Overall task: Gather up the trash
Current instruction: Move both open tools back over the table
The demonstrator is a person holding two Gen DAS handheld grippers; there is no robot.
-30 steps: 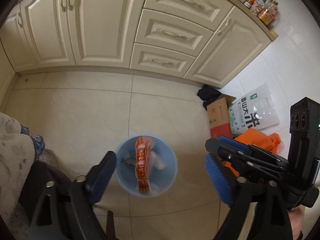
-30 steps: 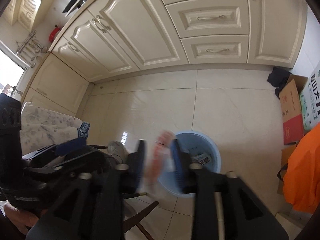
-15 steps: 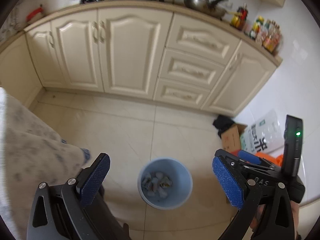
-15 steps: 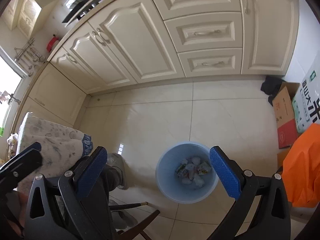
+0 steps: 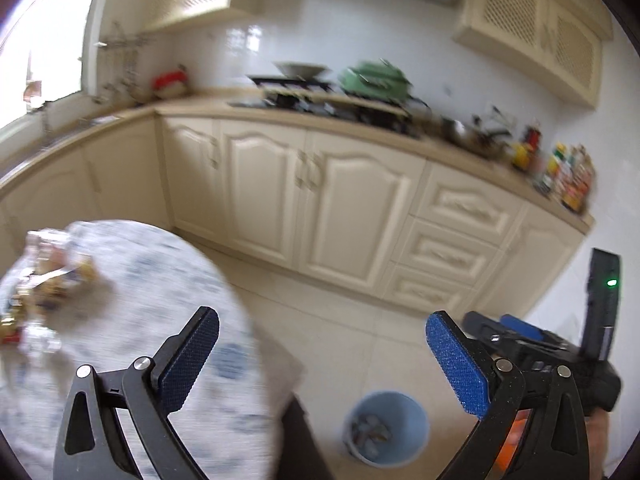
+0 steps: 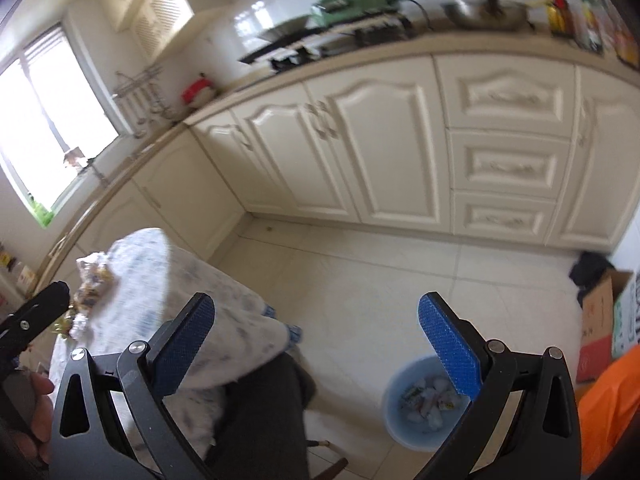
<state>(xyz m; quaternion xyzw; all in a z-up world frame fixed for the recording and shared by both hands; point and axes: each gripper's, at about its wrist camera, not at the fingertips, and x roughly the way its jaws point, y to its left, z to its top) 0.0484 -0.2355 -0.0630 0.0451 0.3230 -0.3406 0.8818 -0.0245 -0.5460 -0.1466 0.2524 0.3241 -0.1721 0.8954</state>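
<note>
A light blue bin (image 5: 386,426) stands on the tiled floor and holds several crumpled wrappers; it also shows in the right wrist view (image 6: 420,404). A pile of wrappers (image 5: 36,288) lies on the round table (image 5: 152,280) with a blue-patterned cloth, also seen in the right wrist view (image 6: 90,280). My left gripper (image 5: 320,356) is open and empty, raised above the table's edge. My right gripper (image 6: 316,344) is open and empty, above the floor between table and bin.
Cream kitchen cabinets (image 5: 320,208) run along the back, with a stove and green pot (image 5: 374,78) on the counter. A cardboard box (image 6: 600,320) and an orange bag (image 6: 608,408) sit at the right. A dark chair (image 6: 260,412) stands by the table.
An orange wrapper dropped from the right gripper into the bin, and that gripper opened. Both grippers then rose and tilted up from the bin toward the table and counter.
</note>
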